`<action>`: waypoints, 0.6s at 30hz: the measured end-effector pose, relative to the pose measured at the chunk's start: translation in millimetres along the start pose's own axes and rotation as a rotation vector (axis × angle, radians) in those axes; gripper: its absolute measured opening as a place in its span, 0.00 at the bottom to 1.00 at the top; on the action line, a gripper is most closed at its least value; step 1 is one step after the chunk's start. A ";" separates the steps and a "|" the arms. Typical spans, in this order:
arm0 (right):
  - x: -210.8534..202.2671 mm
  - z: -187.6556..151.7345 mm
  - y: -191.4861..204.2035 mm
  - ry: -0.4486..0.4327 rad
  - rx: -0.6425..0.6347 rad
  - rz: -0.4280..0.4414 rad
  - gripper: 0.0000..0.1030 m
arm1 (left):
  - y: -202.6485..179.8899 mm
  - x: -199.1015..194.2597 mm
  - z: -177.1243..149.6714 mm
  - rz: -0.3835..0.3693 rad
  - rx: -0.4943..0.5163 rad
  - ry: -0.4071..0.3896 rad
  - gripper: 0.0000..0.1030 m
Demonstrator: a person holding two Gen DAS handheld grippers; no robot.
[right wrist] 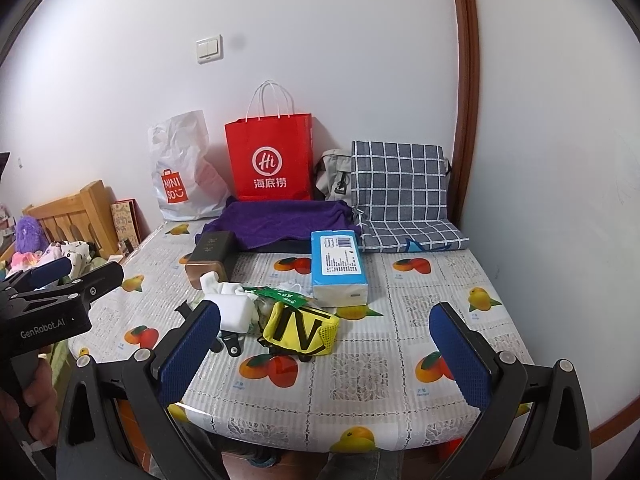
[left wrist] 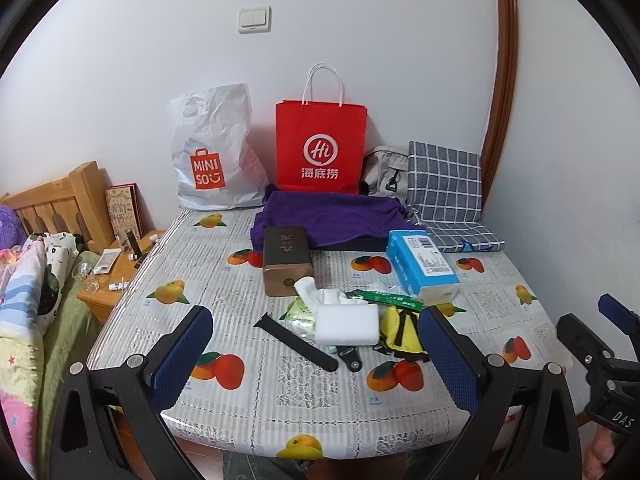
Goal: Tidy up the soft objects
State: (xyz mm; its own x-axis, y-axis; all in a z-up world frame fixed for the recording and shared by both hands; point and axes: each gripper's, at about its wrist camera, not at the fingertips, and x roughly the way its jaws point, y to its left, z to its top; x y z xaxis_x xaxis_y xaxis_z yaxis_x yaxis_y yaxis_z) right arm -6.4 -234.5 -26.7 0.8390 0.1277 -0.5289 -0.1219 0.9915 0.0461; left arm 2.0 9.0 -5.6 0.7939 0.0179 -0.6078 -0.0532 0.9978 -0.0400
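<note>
Left tool (left wrist: 316,354) spread wide, empty, hovering over the near edge of the bench (left wrist: 248,400); right tool (right wrist: 324,354) likewise spread wide, empty, beside it at the same edge; blue pads on all fingers.

Small heap of soft things near bench centre: white sponge block (left wrist: 347,324) lying flat, touching a crumpled white cloth (left wrist: 320,292) behind it; yellow mesh pouch with black straps (right wrist: 300,330) just right of the sponge; green wrapper (left wrist: 384,299) across the top of the heap; black watch strap (left wrist: 298,343) lying to the left of the sponge.

Behind the heap: brown box (left wrist: 286,260) on the left, blue tissue pack (left wrist: 424,266) on the right; purple towel (left wrist: 332,220) further back; checked cushion (left wrist: 448,196) at far right; red paper bag (left wrist: 322,146) and white plastic bag (left wrist: 214,152) upright against the wall.
</note>
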 end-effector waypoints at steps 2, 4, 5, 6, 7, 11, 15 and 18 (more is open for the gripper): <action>3.8 -2.1 -2.2 0.004 0.003 0.003 1.00 | 7.4 7.4 -0.5 0.014 -0.010 0.009 1.00; 7.3 -5.4 -4.1 0.003 0.005 0.013 1.00 | 15.7 17.3 -2.3 0.021 -0.026 0.026 1.00; 10.5 -7.0 -5.5 0.004 0.005 0.020 1.00 | 19.1 22.2 -3.4 0.022 -0.034 0.036 1.00; 17.0 -8.8 -7.8 0.012 0.007 0.023 1.00 | 23.8 30.3 -5.3 0.026 -0.045 0.052 1.00; 21.2 -10.0 -9.4 0.019 0.010 0.023 1.00 | 27.2 37.6 -7.2 0.031 -0.052 0.067 1.00; 49.2 -19.0 -18.0 0.070 0.030 0.024 1.00 | 39.3 67.3 -18.8 0.051 -0.071 0.122 1.00; 82.3 -32.2 -24.8 0.140 0.047 0.018 1.00 | 48.3 97.1 -31.4 0.053 -0.094 0.180 1.00; 105.9 -42.4 -26.9 0.185 0.044 0.011 1.00 | 55.8 117.8 -40.4 0.062 -0.110 0.221 1.00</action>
State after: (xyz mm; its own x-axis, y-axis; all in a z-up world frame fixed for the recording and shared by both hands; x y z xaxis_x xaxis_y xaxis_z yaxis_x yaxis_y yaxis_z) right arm 63.3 -248.7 -120.0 0.7254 0.1355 -0.6748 -0.1035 0.9908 0.0876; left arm 68.1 64.2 -111.5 0.6363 0.0527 -0.7696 -0.1728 0.9820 -0.0756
